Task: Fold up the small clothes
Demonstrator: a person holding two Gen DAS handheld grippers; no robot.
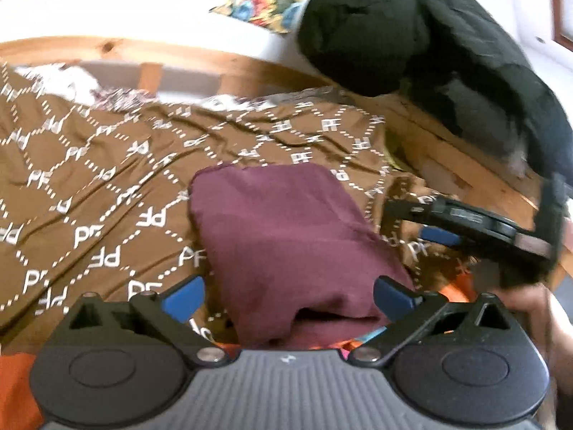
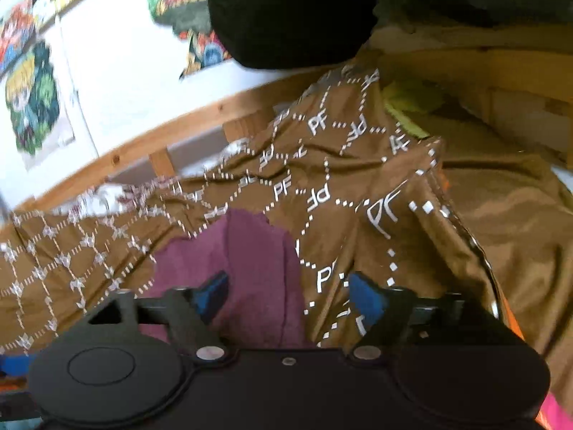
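A folded maroon cloth lies on a brown blanket printed with white PF letters. My left gripper is open, its blue pads on either side of the cloth's near end and above it. My right gripper is open over the maroon cloth's right edge and the blanket. The right gripper also shows in the left wrist view, to the right of the cloth.
A wooden bed rail runs behind the blanket, with a white wall and colourful pictures beyond. A large black bundle rests at the back right. Orange fabric lies at the near edge. A yellow-green cloth peeks from under the blanket.
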